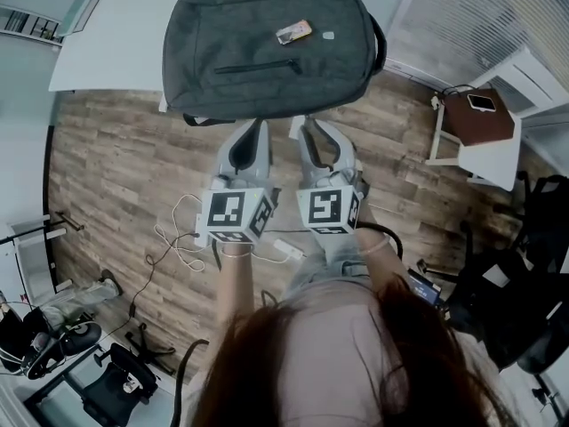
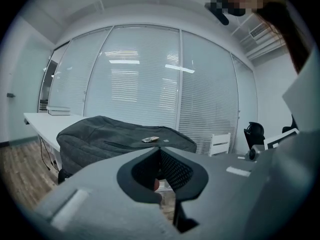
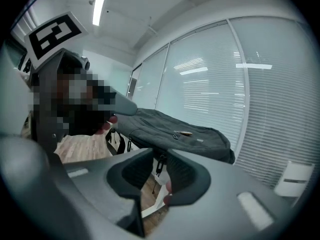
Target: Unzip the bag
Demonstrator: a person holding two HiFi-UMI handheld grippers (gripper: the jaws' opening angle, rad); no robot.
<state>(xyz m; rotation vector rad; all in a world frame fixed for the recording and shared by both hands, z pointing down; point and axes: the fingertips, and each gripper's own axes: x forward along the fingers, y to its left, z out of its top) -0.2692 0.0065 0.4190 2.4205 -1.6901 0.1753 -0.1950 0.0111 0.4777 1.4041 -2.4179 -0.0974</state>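
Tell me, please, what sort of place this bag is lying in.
Most likely an office or meeting room: glazed walls with blinds, a long white table bearing the grey backpack, and a black office chair.

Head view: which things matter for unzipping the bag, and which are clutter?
Job: grey backpack, front zipper, left gripper, right gripper.
Lying about: small flat item on the backpack, phone on the side table, floor cables.

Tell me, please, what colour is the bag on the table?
The bag is dark grey; the head view shows it best.
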